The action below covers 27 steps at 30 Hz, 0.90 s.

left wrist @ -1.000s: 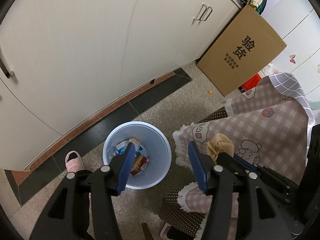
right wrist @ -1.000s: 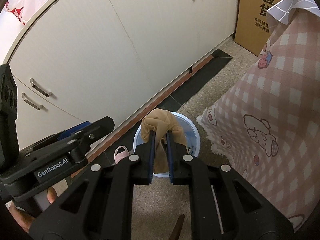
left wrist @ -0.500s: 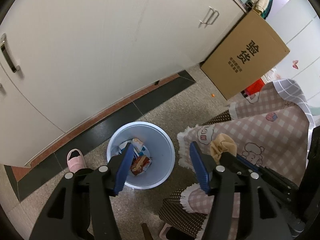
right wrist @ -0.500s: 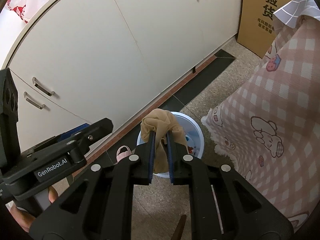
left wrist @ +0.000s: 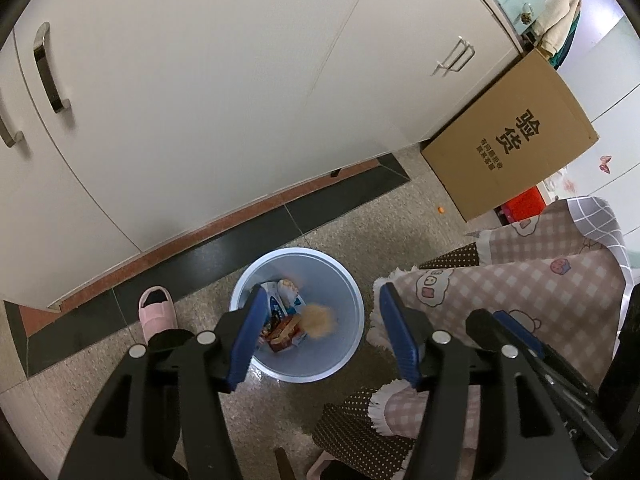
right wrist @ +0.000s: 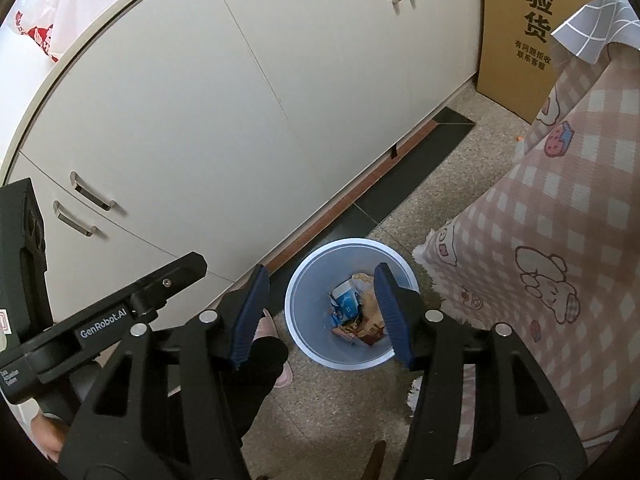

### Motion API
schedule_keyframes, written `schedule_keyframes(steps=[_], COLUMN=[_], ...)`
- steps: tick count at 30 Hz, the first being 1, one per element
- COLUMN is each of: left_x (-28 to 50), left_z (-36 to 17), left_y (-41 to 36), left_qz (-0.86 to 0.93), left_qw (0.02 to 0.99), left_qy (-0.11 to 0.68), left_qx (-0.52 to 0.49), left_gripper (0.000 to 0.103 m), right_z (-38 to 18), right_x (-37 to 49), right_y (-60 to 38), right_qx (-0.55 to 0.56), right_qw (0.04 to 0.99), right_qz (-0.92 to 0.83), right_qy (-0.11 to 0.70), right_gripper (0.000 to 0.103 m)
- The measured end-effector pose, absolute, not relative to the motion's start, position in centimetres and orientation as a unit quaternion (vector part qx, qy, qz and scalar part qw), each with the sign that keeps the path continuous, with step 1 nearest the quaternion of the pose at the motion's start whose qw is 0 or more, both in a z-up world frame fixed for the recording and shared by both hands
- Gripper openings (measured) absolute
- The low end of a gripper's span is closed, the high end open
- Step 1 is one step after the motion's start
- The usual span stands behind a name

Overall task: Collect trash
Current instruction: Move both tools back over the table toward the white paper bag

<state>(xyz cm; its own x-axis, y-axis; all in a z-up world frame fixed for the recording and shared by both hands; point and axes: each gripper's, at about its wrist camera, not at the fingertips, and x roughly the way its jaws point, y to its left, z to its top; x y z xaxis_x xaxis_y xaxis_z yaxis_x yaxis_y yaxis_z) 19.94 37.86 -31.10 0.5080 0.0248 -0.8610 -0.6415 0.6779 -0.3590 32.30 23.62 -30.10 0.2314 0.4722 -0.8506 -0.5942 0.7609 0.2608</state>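
Right gripper (right wrist: 320, 312): jaws opening, nothing between them.
Left gripper (left wrist: 320, 332): spread, empty.
Tan wad (left wrist: 318, 320): blurred, inside blue bin (left wrist: 344, 276).

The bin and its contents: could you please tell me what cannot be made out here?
- Tan scrap, left wrist view: motion-blurred.
- Wrapper print, right wrist view: too small to read.
- Bin, right wrist view: right gripper, jaws opening, empty, covers its right rim.

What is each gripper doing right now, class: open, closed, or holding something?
Left gripper: open, holding nothing.
Right gripper: fingers opening, nothing between them; tan wad is in the bin.
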Motion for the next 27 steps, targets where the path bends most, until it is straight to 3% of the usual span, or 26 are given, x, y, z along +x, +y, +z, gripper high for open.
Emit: schedule_keyframes(steps=[10, 17, 27], left_x=[18.8, 16.1, 16.5], left_z=[-29.1, -22.6, -13.2], left_y=[37.7, 36.8, 30.4], left_qz=[0.213, 0.256, 0.228], left_qw=[0.811, 0.847, 0.891], left_qy=[0.423, 0.343, 0.278], left_qx=[-0.344, -0.314, -0.276], left_gripper=[0.058, 0.058, 0.065], right_z=[-28.0, -22.0, -12.5], right_x=[30.9, 27.6, 27.3], right_y=[24.0, 23.9, 14.4], right_qx=[-0.09, -0.133, -0.063], right_qw=[0.797, 0.834, 0.881], right_qz=[0.346, 0.363, 0.335], right_qy=[0.487, 0.395, 0.329], right_gripper=[0.054, 0.054, 0.056])
